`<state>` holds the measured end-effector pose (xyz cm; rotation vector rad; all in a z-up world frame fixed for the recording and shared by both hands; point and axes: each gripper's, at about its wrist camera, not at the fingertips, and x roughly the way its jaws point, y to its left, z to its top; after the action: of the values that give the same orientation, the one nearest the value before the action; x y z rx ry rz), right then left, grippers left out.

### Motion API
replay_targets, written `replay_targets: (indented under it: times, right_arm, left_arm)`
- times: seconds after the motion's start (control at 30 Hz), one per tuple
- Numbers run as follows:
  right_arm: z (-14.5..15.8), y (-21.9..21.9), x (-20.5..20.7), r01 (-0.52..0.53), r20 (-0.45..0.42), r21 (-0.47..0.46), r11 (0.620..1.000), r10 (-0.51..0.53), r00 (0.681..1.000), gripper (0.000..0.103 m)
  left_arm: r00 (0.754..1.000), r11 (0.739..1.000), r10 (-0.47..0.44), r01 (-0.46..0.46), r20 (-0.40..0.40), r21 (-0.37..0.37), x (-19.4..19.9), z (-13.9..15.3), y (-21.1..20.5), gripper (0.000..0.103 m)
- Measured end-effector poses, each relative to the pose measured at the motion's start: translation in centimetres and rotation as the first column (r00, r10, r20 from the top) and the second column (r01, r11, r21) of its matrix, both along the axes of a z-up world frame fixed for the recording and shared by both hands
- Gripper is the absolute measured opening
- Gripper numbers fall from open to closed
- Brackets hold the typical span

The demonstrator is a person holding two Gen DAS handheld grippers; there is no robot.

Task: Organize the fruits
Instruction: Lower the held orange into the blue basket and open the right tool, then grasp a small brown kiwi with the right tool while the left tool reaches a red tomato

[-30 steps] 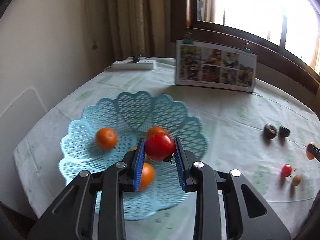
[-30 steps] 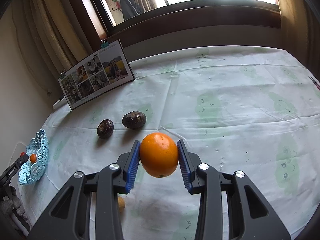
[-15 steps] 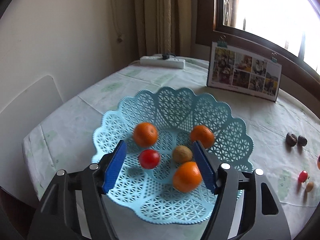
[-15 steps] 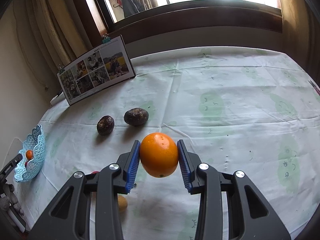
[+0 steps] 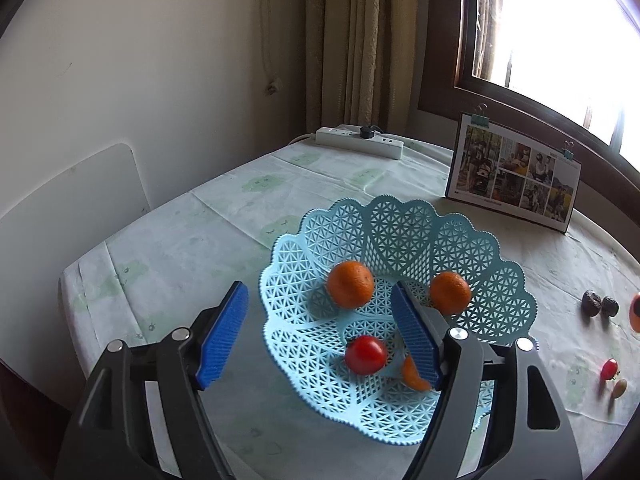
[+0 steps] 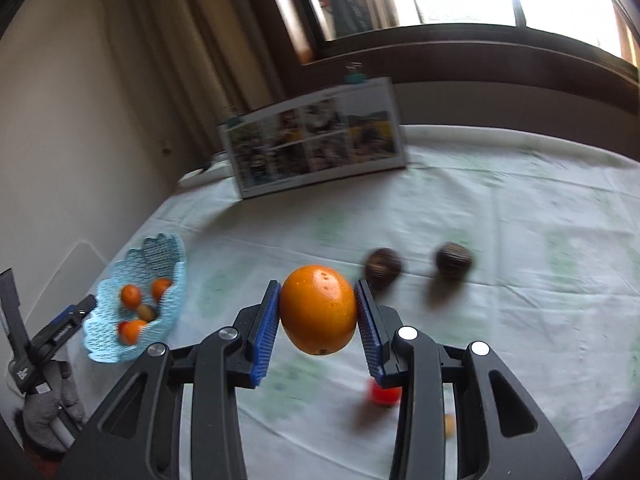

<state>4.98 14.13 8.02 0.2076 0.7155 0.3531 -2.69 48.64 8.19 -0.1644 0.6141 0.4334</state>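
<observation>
Left wrist view: we see the left gripper (image 5: 318, 334) spread wide and empty above the pale blue lattice plastic basket (image 5: 404, 236), which holds a red tomato (image 5: 365, 354); right wrist view: the right gripper (image 6: 316, 310) clamps a glossy round orange (image 6: 318, 309) above the white patterned tablecloth (image 6: 520, 208), basket well to its left.

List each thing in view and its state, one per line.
Left gripper: open, empty, above basket.
Right gripper: shut on orange, held off the table.
Basket: on table, holding fruit.
Tomato: lying in basket.
Dark fruits: loose on table.
Photo board: standing upright.
</observation>
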Motion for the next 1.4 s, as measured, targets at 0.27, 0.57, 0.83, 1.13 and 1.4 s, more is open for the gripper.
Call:
replay_targets:
  times: [0.27, 0.57, 0.83, 1.13, 1.4]
  right_arm:
    - [1.7, 9.2, -0.1, -0.189, 0.02, 0.027, 0.982, 0.188, 0.982, 0.038]
    - [0.8, 16.2, 0.0, -0.308, -0.002, -0.008, 0.951, 0.308, 0.951, 0.038]
    - [-0.5, 18.1, 0.7, -0.337, -0.032, -0.034, 0.941, 0.336, 0.941, 0.039]
    - [0.4, 16.0, 0.6, -0.295, -0.004, -0.01, 0.956, 0.295, 0.956, 0.045]
    - [0.3, 11.2, 0.6, -0.193, -0.006, -0.006, 0.981, 0.193, 0.981, 0.045]
  left_arm:
    - [1.0, 1.0, 0.013, -0.013, 0.008, -0.008, -0.9, -0.1, 1.5, 0.081]
    - [1.0, 1.0, 0.021, -0.02, 0.013, -0.017, -1.5, -0.4, 2.6, 0.081]
    - [1.0, 0.999, 0.018, -0.018, 0.013, -0.029, -1.4, -0.6, 2.9, 0.081]
    - [1.0, 0.999, 0.015, -0.014, 0.023, -0.031, -1.1, -0.2, 2.5, 0.082]
    - [0.999, 0.999, -0.042, 0.042, 0.03, -0.018, -0.1, 0.4, 0.1, 0.083]
